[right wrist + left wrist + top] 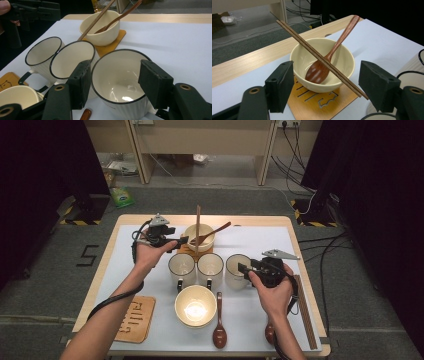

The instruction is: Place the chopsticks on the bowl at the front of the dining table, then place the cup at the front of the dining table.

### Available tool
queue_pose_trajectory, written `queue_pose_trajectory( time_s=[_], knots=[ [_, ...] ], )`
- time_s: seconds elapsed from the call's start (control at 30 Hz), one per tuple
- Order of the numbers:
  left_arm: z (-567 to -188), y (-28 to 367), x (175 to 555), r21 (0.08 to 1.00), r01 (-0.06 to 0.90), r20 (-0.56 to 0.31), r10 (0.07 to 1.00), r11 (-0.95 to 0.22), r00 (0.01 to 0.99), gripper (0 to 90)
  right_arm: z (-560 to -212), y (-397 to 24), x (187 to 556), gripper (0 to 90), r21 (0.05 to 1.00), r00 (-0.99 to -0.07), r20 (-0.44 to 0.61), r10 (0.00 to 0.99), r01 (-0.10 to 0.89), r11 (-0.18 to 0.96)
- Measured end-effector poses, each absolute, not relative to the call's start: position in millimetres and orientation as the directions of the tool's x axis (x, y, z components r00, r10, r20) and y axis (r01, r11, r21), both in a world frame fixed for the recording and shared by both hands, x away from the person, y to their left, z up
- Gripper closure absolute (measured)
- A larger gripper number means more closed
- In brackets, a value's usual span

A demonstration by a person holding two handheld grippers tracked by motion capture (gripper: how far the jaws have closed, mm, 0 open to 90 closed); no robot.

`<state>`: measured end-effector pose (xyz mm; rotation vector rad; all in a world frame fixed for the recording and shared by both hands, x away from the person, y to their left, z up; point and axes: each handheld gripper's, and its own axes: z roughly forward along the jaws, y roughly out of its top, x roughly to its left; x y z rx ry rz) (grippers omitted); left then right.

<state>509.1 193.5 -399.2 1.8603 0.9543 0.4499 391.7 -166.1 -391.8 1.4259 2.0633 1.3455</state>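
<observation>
A white mat [260, 237] is laid over a wooden table [310, 285] on grey floor. A spoon [322, 67] and chopsticks [319, 57] are held in the bowl [342, 62], before the wide, empty left gripper [325, 87]. The right mug [117, 75] is straddled by the right gripper [113, 82], grip uncertain.

Bright overhead light glares inside the near bowl [195, 306]; dark surroundings, soft shadows, slightly soft pictures.

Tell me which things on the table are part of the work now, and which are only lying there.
In the work:
- right tool, open around the right mug
- left tool, open, facing the far bowl with chopsticks and spoon inside

Lying about:
- two other mugs
- near bowl
- spoon beside it
- wooden coaster
</observation>
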Motion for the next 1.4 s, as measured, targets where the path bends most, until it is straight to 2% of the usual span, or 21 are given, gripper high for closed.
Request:
queue_pose_trajectory(
  time_s=[0.7, 1.4],
  knots=[
    [-400, 206, 494, 0.876, 0.423, -0.092, 0.781, -0.231, 0.618, 27.7, -393, -162, 396, 43.1, 0.815, -0.473, 0.257, 0.842, 0.575, 0.074],
    [-402, 215, 477, 0.877, 0.429, -0.103, 0.787, -0.216, 0.608, 27.4, -379, -165, 405, 43.1, 0.835, -0.483, 0.275, 0.831, 0.549, 0.042]
  ],
)
